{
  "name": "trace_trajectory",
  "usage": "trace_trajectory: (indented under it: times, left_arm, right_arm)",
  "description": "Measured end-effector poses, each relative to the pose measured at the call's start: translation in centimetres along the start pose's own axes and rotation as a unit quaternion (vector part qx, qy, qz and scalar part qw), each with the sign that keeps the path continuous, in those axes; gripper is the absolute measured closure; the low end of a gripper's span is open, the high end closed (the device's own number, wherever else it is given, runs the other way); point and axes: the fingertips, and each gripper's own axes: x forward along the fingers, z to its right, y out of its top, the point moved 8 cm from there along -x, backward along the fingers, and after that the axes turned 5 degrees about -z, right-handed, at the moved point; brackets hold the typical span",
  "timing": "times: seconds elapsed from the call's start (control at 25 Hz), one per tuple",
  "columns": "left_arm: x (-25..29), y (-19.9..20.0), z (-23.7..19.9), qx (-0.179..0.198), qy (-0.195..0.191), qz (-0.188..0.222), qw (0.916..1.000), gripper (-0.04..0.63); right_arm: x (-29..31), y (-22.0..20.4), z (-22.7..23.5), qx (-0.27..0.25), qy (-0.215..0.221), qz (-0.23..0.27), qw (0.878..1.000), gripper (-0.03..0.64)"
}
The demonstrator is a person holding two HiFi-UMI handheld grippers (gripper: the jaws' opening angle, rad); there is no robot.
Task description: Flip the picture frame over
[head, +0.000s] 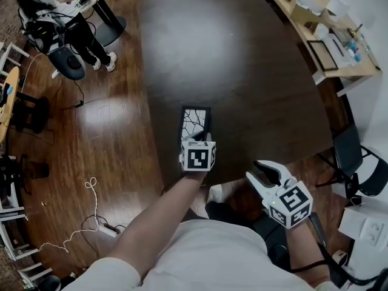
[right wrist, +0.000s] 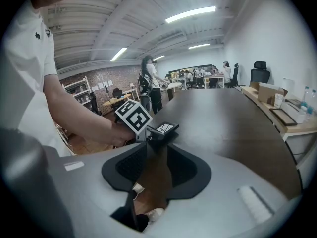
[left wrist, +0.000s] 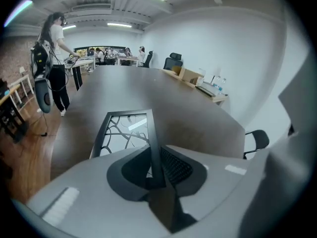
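The left gripper (left wrist: 155, 168) is clamped on the right-hand rail of the picture frame (left wrist: 125, 133). Its two dark pads press against that thin black edge from either side. The frame has a black border and a branch-like black pattern over a pale panel. It reaches away from the gripper toward the far end of the room. In the left gripper view it looks tilted, though I cannot tell whether its far edge touches the surface. In the head view it sits at the near edge of the long dark worktop (head: 242, 71), just in front of the person's body.

The right gripper (head: 265, 174) hangs to the right of the frame and well apart from it, nearer the person and off the worktop's near edge. Its jaws stand apart with nothing between them. Only the wooden floor (head: 115, 138) shows through the gap.

Further out, a pale side counter (head: 339, 71) along the right wall carries boxes and bottles. A black chair (head: 354, 156) stands below it. A white cable (head: 85, 223) trails over the floor at near left, and another person (head: 66, 5) stands at a desk at far left.
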Motion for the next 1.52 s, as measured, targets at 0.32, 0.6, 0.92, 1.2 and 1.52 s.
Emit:
trace_trajectory:
  times: [0.32, 0.6, 0.92, 1.2, 1.52]
  left_arm:
    - [-3.3, 1.6, -0.4, -0.115, -0.251, 0.046, 0.9602, 0.531]
    - [-3.3, 0.6, -3.9, -0.241, -0.447, 0.068, 0.8587, 0.531]
    - [-2.4, -0.9, -8.1, -0.341, -0.549, 0.050, 0.7615, 0.529]
    - [-2.2, -0.8, -10.9, -0.319, -0.578, 0.029, 0.7505, 0.522]
    - [-1.3, -0.2, -12.7, -0.291, -0.579, -0.007, 0.7617, 0.525]
  right_arm:
    - [1.0, 2.1, -1.2, -0.010, -0.020, 0.002, 1.000, 0.483]
    - [1.9, 3.7, -4.1, 0.005, -0.041, -0.002, 0.999, 0.483]
    - [3.8, 5.0, -7.0, 0.022, -0.062, -0.019, 0.998, 0.483]
    - [5.6, 5.9, -9.6, 0.038, -0.079, -0.020, 0.996, 0.483]
    - [6.2, 5.6, -11.2, 0.069, -0.107, -0.018, 0.992, 0.483]
